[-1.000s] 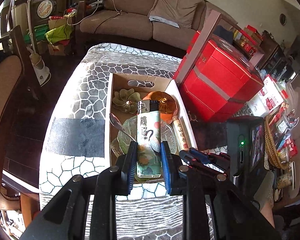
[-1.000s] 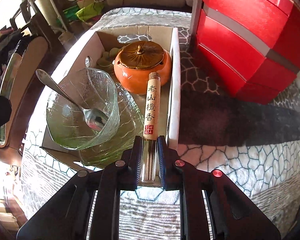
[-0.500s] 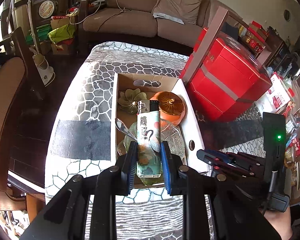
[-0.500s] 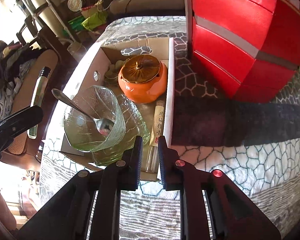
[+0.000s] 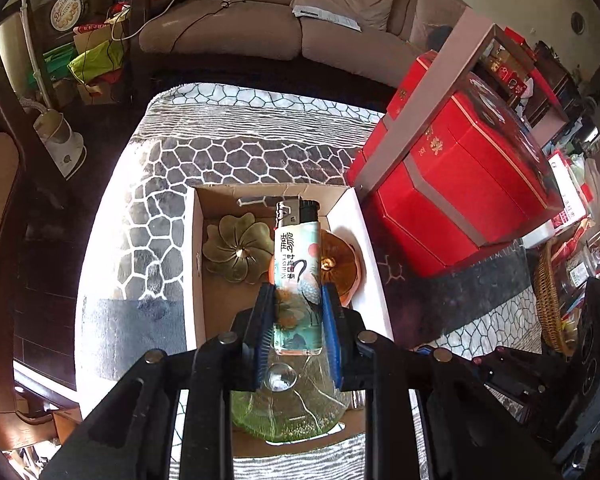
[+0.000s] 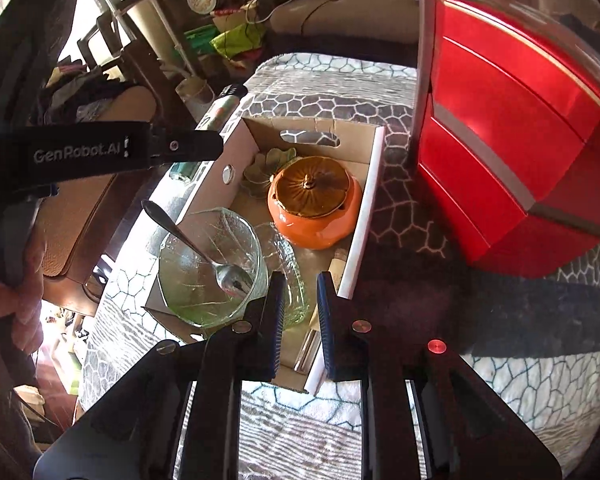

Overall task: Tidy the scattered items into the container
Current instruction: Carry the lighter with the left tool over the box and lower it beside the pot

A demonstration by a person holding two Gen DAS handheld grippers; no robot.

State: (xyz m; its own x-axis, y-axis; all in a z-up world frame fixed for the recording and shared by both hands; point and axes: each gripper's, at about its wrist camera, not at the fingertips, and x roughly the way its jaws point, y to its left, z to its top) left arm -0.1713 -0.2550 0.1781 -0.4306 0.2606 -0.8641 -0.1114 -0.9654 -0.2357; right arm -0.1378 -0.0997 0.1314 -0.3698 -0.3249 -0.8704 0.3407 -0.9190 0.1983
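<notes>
**Left gripper carrying a lighter over the cardboard box**

Left wrist view. The left gripper (image 5: 296, 320) is clamped on a tall plastic lighter printed with a crane and characters (image 5: 298, 276), held upright between its blue pads above the open cardboard box (image 5: 192, 264). Inside the box lie a green flower-shaped dish (image 5: 238, 252), an orange ceramic pot with a ribbed brown lid (image 5: 340, 264) and green crackled glassware (image 5: 292, 412).

Right wrist view. The right gripper (image 6: 299, 320) grasps nothing; its jaws stand narrowly apart over the box's near end. Below it a slim incense tube (image 6: 336, 264) lies along the box's white wall. A green glass bowl (image 6: 208, 268) holds a metal spoon (image 6: 196, 244).

Progress, as a judgement: most items appear boxed; the lighter remains to be set down and released. The patterned grey-and-white table cover (image 6: 500, 372) shows no other loose pieces nearby.
</notes>
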